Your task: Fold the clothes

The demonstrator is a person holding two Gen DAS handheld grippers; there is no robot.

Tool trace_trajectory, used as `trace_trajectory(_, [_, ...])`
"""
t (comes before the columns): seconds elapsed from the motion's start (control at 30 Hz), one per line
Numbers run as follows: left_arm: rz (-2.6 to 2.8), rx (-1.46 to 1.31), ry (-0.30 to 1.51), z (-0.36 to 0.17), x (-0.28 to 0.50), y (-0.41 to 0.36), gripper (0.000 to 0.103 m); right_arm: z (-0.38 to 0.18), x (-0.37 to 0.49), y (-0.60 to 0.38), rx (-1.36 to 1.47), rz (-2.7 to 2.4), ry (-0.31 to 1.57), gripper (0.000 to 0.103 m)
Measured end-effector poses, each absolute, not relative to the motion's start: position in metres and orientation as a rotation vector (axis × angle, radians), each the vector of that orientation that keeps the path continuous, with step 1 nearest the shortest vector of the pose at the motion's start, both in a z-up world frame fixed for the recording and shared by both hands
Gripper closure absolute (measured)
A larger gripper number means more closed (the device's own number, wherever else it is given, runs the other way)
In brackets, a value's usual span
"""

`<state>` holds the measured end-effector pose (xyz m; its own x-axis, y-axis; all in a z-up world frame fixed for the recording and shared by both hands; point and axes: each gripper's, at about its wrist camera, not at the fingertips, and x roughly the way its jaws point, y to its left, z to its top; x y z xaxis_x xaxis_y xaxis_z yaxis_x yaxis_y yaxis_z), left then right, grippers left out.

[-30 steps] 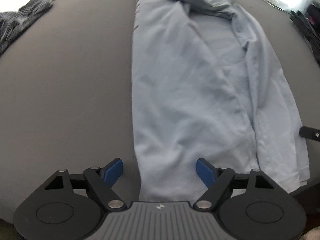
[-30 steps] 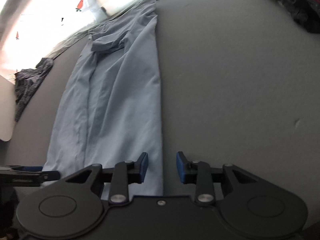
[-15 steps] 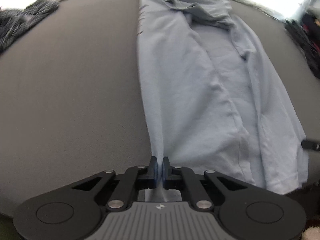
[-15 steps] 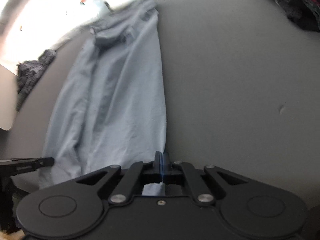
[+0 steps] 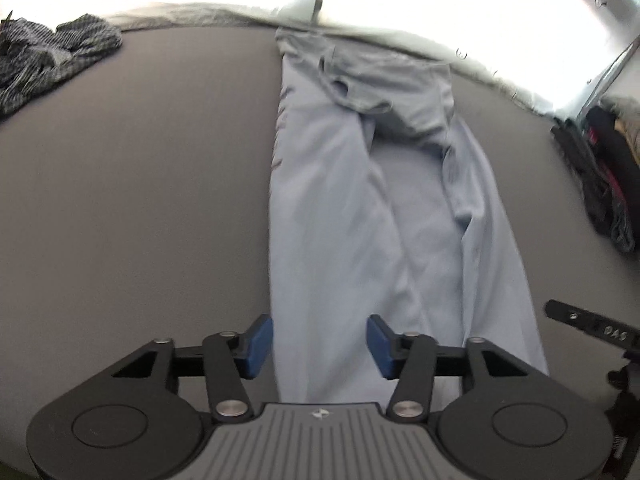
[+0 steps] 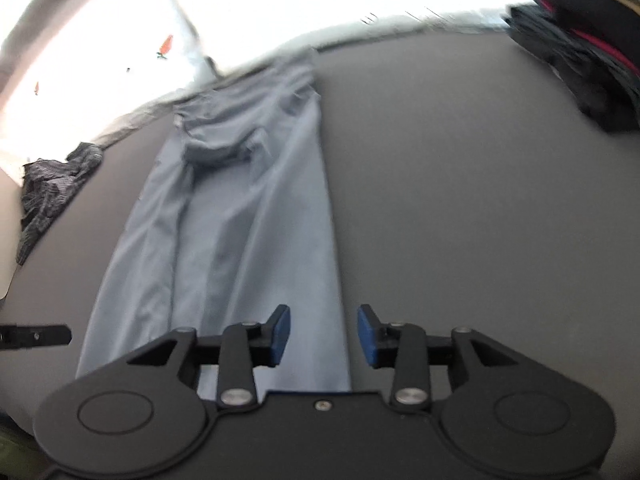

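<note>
Pale-blue garment [image 5: 384,216], narrow lengthwise fold

both cameras ride just behind their own gripper fingers and look steeply down and forward along them across the grey surface [image 5: 140,200], from close above its near edge. the left wrist view sits over the near left corner of the pale blue garment [image 5: 340,220]; the right wrist view sits over its near right corner. both share the whole garment lengthwise, the striped dark cloth [image 5: 52,56] far left, the dark clothes pile [image 6: 580,40] far right, and the bright background. each view catches the other gripper's fingertip at its side edge.
</note>
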<state>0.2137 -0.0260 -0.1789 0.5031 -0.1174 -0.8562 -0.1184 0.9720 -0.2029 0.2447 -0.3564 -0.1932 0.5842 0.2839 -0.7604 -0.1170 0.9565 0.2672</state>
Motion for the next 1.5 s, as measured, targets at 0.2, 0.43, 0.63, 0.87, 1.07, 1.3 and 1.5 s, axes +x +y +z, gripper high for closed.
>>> trace_trajectory(0.2, [-0.034, -0.285, 0.994, -0.172, 0.247, -0.031, 0.044, -0.206, 0.279, -0.331, 0.032, 0.188, 0.833, 0.033])
trace_trajectory(0.43, [-0.060, -0.295, 0.895, -0.172, 0.296, -0.051, 0.037, -0.226, 0.311, -0.328, -0.029, 0.122, 0.737, 0.006])
trace_trajectory(0.63, [-0.075, -0.412, 0.820, -0.181, 0.359, -0.055, 0.037, -0.229, 0.326, -0.335, 0.017, 0.092, 0.754, 0.004])
trace_trajectory(0.87, [-0.053, -0.487, 0.845, -0.203, 0.427, -0.058, 0.045, -0.235, 0.329, -0.337, 0.058, 0.063, 0.779, 0.002])
trace_trajectory(1.07, [-0.012, -0.501, 0.885, -0.229, 0.440, -0.060, 0.102, -0.238, 0.330, -0.337, 0.086, 0.039, 0.793, 0.002])
trace_trajectory(1.3, [0.039, -0.423, 0.711, -0.202, 0.418, -0.059, 0.103, -0.239, 0.333, -0.342, 0.115, 0.010, 0.795, 0.002])
trace_trajectory(1.5, [0.096, -0.274, 0.710, -0.210, 0.423, -0.051, 0.102, -0.241, 0.331, -0.342, 0.112, -0.011, 0.796, 0.002])
